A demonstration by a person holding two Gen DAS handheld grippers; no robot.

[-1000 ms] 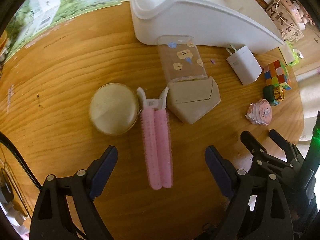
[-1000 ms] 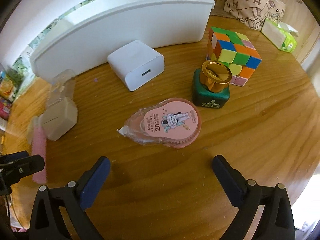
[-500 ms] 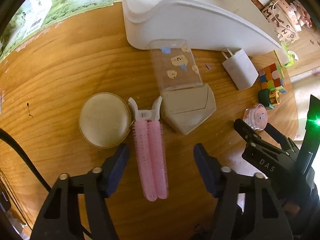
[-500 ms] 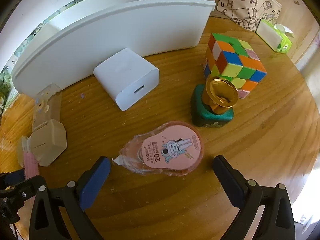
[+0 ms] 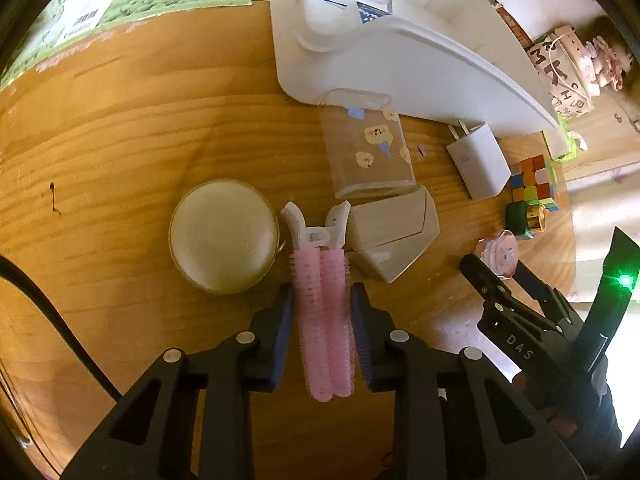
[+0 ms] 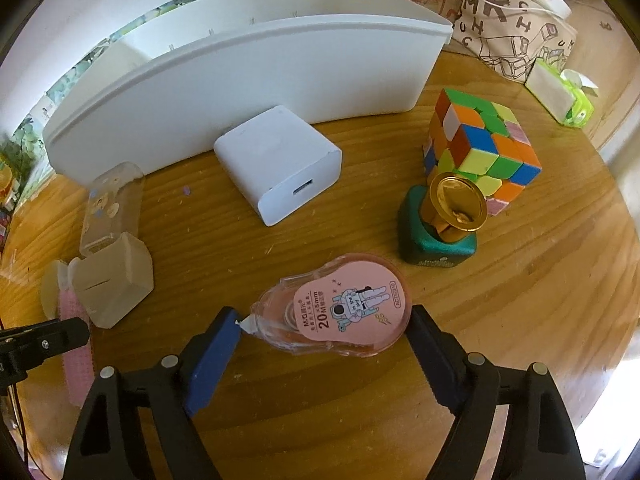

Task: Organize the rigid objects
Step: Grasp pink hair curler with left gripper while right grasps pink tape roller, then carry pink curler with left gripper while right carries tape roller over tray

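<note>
A pink hair-roller clip (image 5: 322, 308) with a white handle lies on the wooden table. My left gripper (image 5: 320, 312) has its blue pads against both sides of the clip. A pink correction-tape dispenser (image 6: 340, 308) lies between the fingers of my right gripper (image 6: 326, 332); the pads touch its two ends. The white organizer bin (image 5: 400, 60) stands at the back, and it also shows in the right wrist view (image 6: 248, 76).
A round beige case (image 5: 224, 236), a beige box (image 5: 392, 236) and a clear phone case (image 5: 368, 148) lie near the clip. A white charger (image 6: 280, 164), a colour cube (image 6: 480, 148) and a green bottle with gold cap (image 6: 444, 224) stand near the dispenser.
Both grippers moved forward and narrowed. The left one closed onto the pink clip; the right one closed in around the correction-tape dispenser.
</note>
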